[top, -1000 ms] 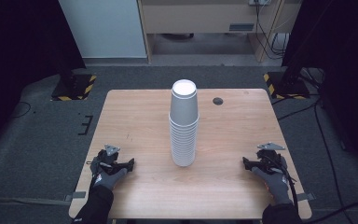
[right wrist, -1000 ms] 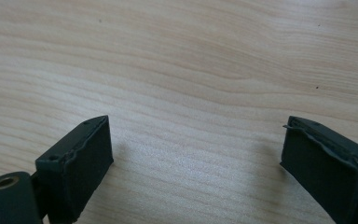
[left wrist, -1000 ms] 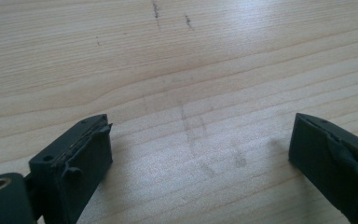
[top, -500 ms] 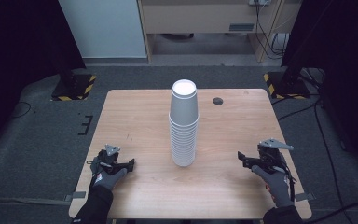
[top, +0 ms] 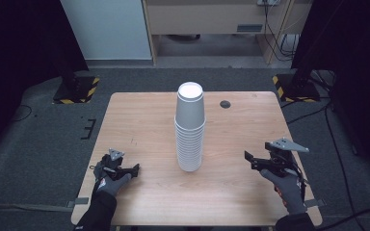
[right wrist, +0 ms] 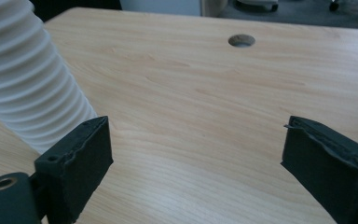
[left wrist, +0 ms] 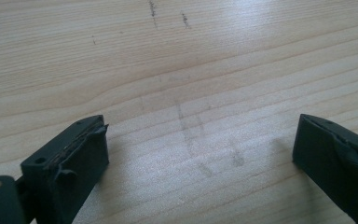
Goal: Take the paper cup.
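A tall stack of white paper cups (top: 190,127) stands upside down at the middle of the wooden table (top: 139,120). My left gripper (top: 131,169) rests low at the table's front left, open, with bare wood between its jaws (left wrist: 200,144). My right gripper (top: 248,160) hovers at the front right, open and pointing toward the stack. In the right gripper view the ribbed side of the cup stack (right wrist: 28,84) rises at the left, beyond the left jaw, and nothing lies between the jaws (right wrist: 196,144).
A round cable hole (top: 225,104) sits in the table's far right part, also visible as the cable hole (right wrist: 242,40) in the right gripper view. Black stands with yellow-striped bases (top: 74,91) flank the table on the grey floor.
My right gripper has lifted a little and moved left toward the cup stack. The left gripper has barely moved.
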A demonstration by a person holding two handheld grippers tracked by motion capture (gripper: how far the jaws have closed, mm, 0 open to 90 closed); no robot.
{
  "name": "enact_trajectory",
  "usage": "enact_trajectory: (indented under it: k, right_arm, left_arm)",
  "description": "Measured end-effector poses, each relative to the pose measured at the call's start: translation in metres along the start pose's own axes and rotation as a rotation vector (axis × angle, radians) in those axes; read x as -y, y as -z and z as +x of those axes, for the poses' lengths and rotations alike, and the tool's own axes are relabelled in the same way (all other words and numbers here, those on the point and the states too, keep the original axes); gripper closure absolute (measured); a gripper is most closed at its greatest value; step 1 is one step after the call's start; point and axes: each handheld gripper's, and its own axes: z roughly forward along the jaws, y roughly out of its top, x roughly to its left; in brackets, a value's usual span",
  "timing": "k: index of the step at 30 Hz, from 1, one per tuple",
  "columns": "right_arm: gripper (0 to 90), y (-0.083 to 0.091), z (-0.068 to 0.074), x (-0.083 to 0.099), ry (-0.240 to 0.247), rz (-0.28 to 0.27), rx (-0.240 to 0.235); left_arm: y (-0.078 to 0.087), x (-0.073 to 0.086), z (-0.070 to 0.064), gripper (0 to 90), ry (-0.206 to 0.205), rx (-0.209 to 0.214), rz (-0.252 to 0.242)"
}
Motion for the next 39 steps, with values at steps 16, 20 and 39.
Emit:
enact_trajectory:
  k: [16, 20, 39]
  right_arm:
    - [11.5, 0.019, 0.021, -0.038, 0.034, -0.111, -0.053]
    - [11.5, 0.021, 0.027, -0.047, 0.043, -0.135, -0.07]
    - [11.8, 0.037, 0.055, -0.1, 0.081, -0.256, -0.145]
  left_arm:
    - [0.0, 0.0, 0.0, 1.7, -0.002, 0.002, 0.001]
    - [0.0, 0.0, 0.0, 1.7, -0.003, 0.002, 0.001]
    - [0.0, 0.0, 0.0, 1.6, -0.002, 0.002, 0.001]
